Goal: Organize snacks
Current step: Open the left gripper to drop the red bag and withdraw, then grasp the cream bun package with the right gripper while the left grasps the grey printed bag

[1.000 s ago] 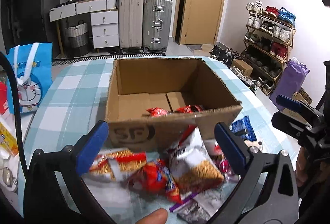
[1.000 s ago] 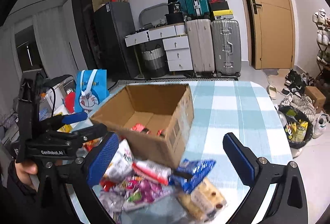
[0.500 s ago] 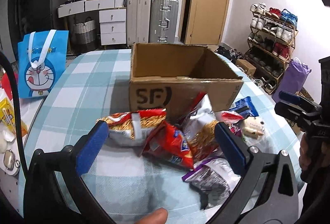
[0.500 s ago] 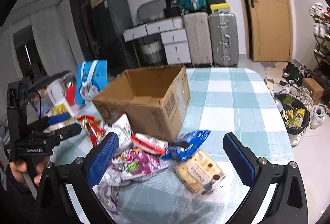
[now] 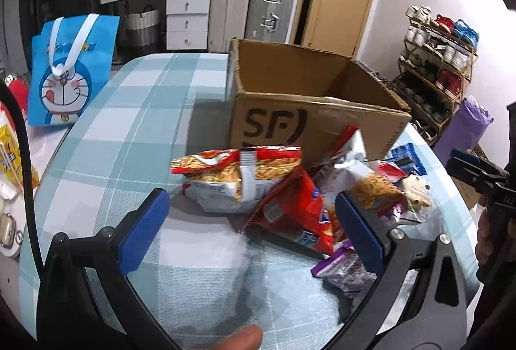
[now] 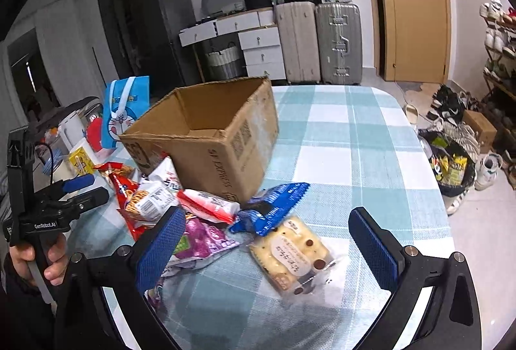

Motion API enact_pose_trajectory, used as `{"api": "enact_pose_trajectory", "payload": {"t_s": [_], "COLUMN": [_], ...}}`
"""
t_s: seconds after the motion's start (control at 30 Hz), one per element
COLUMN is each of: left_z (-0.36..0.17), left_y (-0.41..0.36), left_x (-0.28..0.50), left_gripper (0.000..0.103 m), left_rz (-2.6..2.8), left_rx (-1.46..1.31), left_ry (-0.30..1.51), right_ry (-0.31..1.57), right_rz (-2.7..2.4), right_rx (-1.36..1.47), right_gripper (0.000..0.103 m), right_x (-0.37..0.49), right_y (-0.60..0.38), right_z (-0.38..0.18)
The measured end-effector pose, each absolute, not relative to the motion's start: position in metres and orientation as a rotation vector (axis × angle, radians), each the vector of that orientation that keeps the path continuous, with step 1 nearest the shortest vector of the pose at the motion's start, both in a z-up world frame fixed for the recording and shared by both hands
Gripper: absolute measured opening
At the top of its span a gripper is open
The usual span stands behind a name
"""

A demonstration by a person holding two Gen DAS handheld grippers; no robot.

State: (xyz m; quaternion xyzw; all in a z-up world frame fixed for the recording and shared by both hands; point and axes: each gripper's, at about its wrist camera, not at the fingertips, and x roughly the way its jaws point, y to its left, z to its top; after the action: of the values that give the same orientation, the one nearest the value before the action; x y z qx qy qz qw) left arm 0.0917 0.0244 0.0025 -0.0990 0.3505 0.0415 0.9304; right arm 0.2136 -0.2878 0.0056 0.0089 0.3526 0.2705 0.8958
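The left gripper (image 5: 254, 221) hangs above the checked tablecloth (image 5: 129, 130) with its blue-padded fingers (image 5: 143, 234) spread wide and nothing between them. Just ahead of it, between the fingertips as the left wrist camera sees them, a noodle-snack bag (image 5: 238, 175) lies on the cloth, and a red packet (image 5: 296, 214) leans against that bag's right side. Close beside the right finger sits a purple-and-white wrapper (image 5: 345, 269). Beyond the packets stands the open cardboard box (image 5: 309, 111), printed "SF" on its near wall, with the snack pile touching its front. Far off to the left of this gripper a blue cartoon bag (image 5: 67, 75) stands upright at the table's edge. The right gripper (image 6: 264, 240) is also agape and empty, held over the near part of the table. A clear pack of biscuits (image 6: 290, 253) lies flat between its fingers, just ahead of the tips, and a blue packet (image 6: 274, 205) rests right behind that, touching the box's corner. A pink-purple packet (image 6: 206, 237) lies by its left finger. At the left rim of the right wrist view, a hand (image 6: 35, 256) grips the handle of the other tool.
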Motion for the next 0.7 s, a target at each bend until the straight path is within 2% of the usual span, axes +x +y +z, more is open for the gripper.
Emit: {"api": "enact_pose_trajectory", "payload": {"t_s": [0.37, 0.7], "left_z": [-0.009, -0.013], "left_y": [0.037, 0.028], "left_x": [0.095, 0.095], "left_gripper": [0.102, 0.102], "left_rz": [0.113, 0.103], "left_rx": [-0.233, -0.214], "left_ry": [0.739, 0.738], "right_ry": [0.799, 0.925], "right_rz": [0.487, 0.519], "right_rx": [0.006, 0.007], "right_gripper": [0.103, 0.103], "right_x": [0.231, 0.251], "right_y": [-0.302, -0.290], "right_z": [-0.011, -0.052]}}
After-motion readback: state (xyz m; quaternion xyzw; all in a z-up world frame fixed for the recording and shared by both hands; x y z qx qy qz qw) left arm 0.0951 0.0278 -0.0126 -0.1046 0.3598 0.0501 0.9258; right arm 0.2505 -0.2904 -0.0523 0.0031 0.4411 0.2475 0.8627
